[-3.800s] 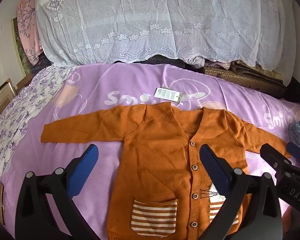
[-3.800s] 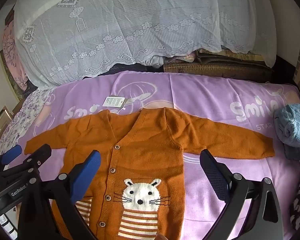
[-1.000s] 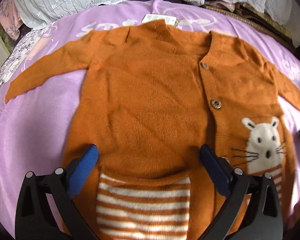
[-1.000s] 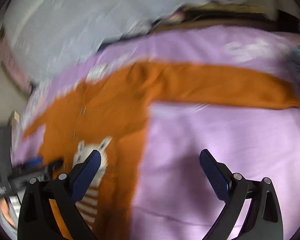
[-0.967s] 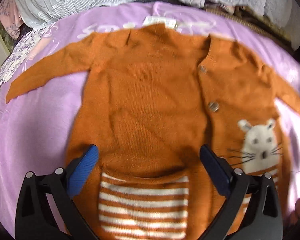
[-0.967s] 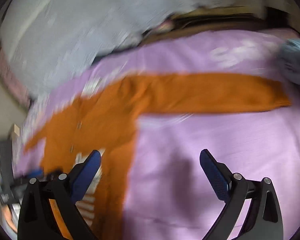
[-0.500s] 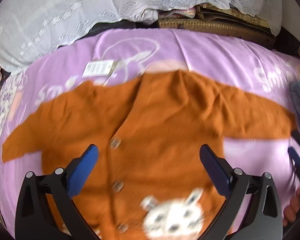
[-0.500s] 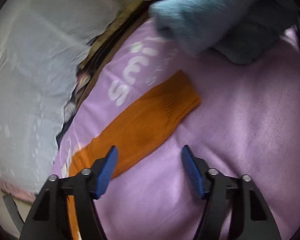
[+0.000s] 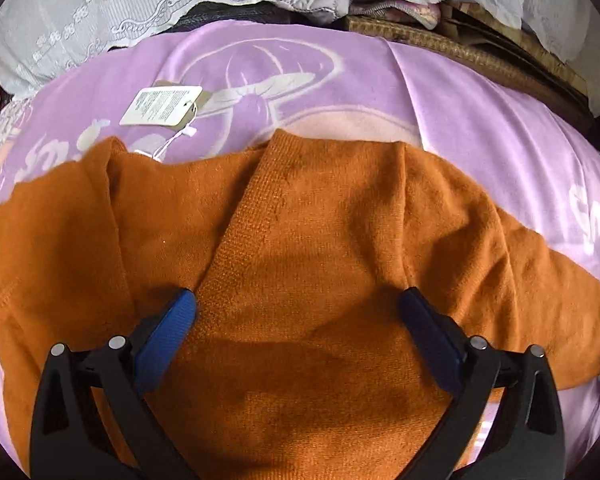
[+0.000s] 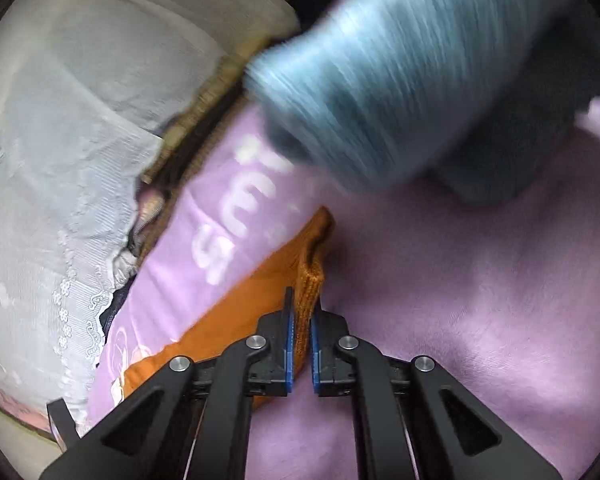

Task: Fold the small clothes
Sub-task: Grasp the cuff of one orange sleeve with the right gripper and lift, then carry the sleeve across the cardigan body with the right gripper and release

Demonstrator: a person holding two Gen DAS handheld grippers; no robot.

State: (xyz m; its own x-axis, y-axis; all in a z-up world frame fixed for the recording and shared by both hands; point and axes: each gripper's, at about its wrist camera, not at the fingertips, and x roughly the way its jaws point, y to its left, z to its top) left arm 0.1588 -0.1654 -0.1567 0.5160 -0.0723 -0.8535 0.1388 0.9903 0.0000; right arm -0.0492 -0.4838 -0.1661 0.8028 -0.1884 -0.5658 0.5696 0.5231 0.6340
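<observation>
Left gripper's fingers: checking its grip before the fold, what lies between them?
Left wrist view: the open left gripper has only the orange cardigan chest between its fingers, ungripped.

Hovering low with the left gripper (image 9: 296, 312), blue-padded fingers (image 9: 166, 334) spread wide, nothing pinched between them, tips pointing forward and slightly down. Clamping with the right gripper (image 10: 300, 320), blue pads (image 10: 288, 354) drawn nearly together on a fold of knit cuff (image 10: 310, 284), black linkage arms angling in from below.
</observation>
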